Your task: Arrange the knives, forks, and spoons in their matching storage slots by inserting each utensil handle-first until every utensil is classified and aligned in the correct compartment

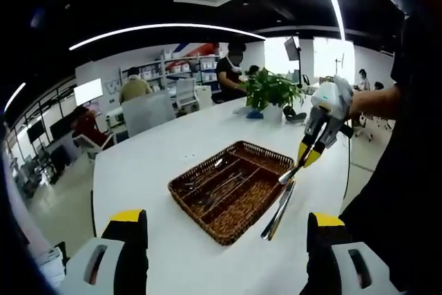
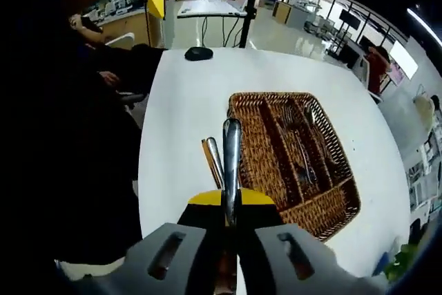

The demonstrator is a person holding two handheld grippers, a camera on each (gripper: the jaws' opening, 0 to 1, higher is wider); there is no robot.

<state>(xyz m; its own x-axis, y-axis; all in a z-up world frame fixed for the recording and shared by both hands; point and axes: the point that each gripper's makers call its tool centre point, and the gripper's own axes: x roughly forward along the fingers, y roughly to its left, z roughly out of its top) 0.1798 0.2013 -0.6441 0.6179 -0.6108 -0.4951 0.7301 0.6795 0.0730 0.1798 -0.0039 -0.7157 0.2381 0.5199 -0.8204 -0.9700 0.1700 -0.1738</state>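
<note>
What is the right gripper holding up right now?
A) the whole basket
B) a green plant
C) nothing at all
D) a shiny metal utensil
D: in the right gripper view the right gripper is shut on a shiny metal utensil, raised beside the wicker basket on the white table; the left gripper view shows the same gripper pinching it.

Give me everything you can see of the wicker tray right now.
The wicker tray is a rectangular, shallow basket of brown woven cane, lying flat on the white table. Woven dividers split it into long compartments plus one crosswise section at an end. Several metal utensils lie in the long slots. The right gripper holds a utensil beside its edge; another utensil lies on the table alongside.
</note>
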